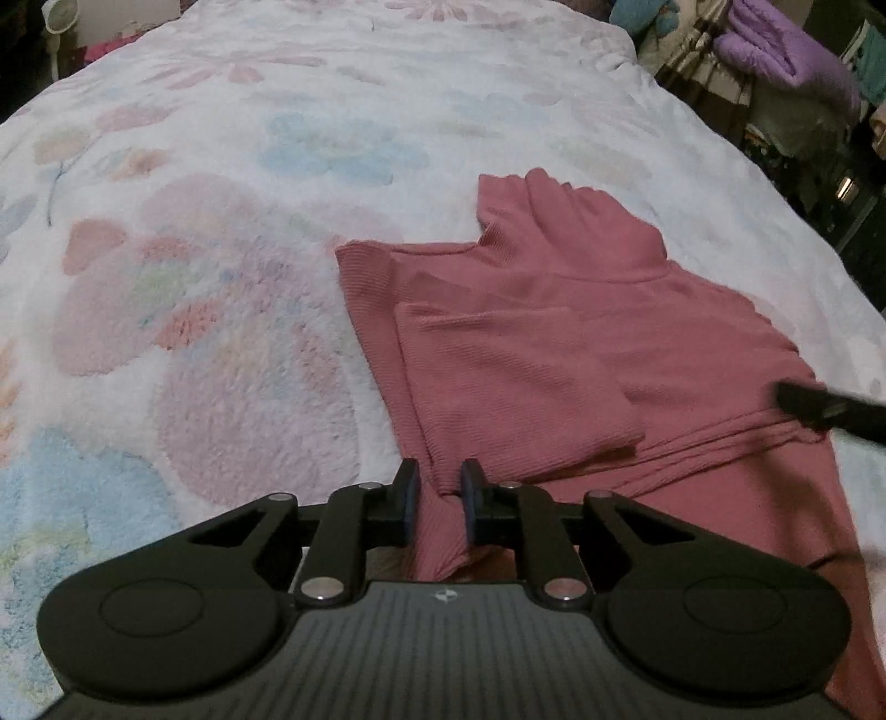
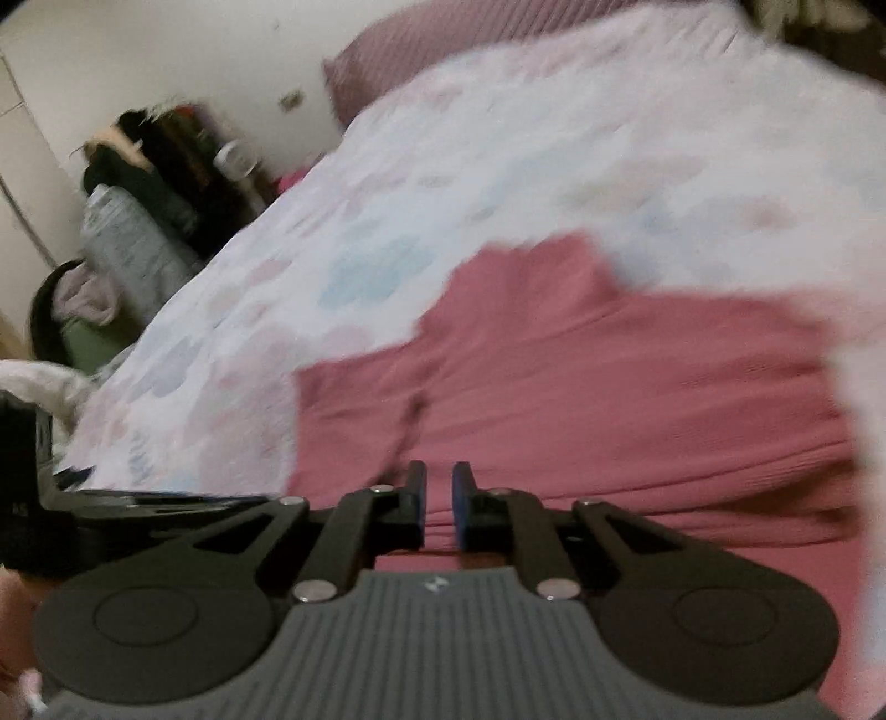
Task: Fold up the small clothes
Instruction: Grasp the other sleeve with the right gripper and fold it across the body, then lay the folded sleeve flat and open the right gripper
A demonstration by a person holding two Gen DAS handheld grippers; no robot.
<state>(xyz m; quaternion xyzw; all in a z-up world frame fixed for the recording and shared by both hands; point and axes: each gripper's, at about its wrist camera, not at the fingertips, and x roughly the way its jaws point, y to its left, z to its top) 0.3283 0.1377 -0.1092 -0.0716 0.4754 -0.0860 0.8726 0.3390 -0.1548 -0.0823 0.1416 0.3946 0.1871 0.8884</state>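
Pink top (image 1: 554, 332) on floral bedspread (image 1: 221, 166), left tongs (image 1: 440, 507) clamping its fabric, right tongs (image 2: 439, 501) together

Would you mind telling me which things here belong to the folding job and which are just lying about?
Part of the job:
pink ribbed top
left hand-held gripper, pinching its hem
right hand-held gripper
floral blanket it lies on

Just lying about:
purple towel
pink pillow
dark clothes pile

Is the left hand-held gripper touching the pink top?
Touching. The left wrist view shows the left hand-held gripper pinching a fold of the pink top.
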